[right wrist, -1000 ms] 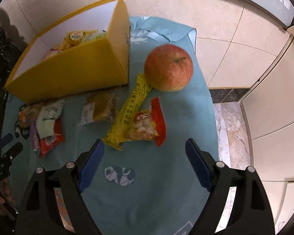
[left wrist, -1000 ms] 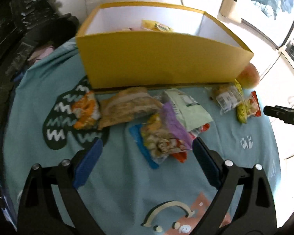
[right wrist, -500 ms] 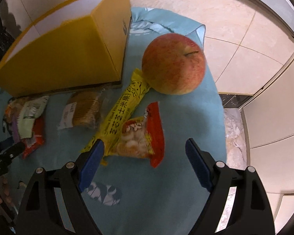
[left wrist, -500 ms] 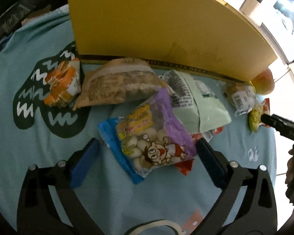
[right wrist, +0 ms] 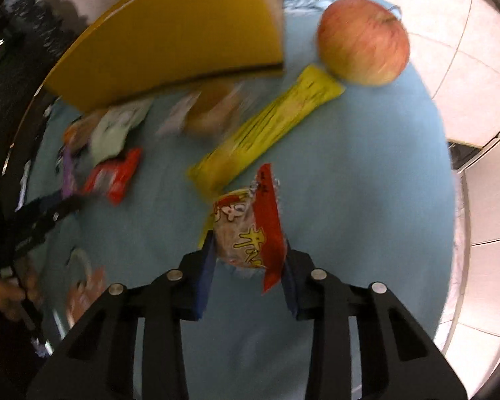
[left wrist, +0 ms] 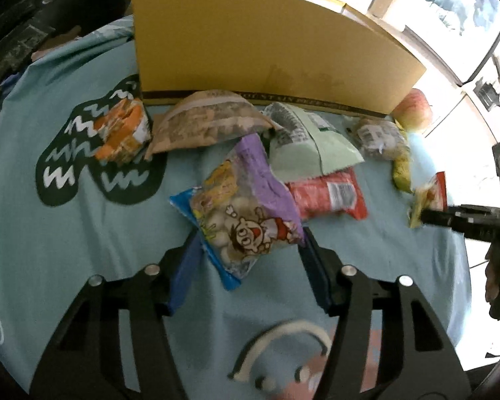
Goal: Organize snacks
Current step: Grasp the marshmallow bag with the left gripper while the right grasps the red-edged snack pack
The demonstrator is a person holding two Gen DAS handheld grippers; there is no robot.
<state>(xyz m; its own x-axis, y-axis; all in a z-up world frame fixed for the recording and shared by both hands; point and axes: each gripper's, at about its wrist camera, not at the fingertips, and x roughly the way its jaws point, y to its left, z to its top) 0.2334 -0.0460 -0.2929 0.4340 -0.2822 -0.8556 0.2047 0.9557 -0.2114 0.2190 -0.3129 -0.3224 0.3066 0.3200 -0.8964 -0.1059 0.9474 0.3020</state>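
Observation:
My left gripper (left wrist: 250, 250) is shut on a purple and blue snack bag with a cartoon face (left wrist: 246, 210), held just above the teal cloth. My right gripper (right wrist: 248, 250) is shut on a red and yellow snack packet (right wrist: 250, 230) and holds it off the cloth; it also shows in the left wrist view (left wrist: 430, 196). The yellow box (left wrist: 263, 50) stands behind the loose snacks, also in the right wrist view (right wrist: 170, 40). Its inside is hidden.
On the cloth lie an orange packet (left wrist: 123, 130), a brown bag (left wrist: 203, 120), a pale green bag (left wrist: 310, 143), a red packet (left wrist: 330, 196), a clear wrapped cake (left wrist: 380, 136), a long yellow bar (right wrist: 266, 126) and an apple (right wrist: 363, 40). Tiled floor lies past the right edge.
Both grippers have closed from open. The left took hold of the purple and blue bag. The right took hold of the red and yellow packet and lifted it off the yellow bar.

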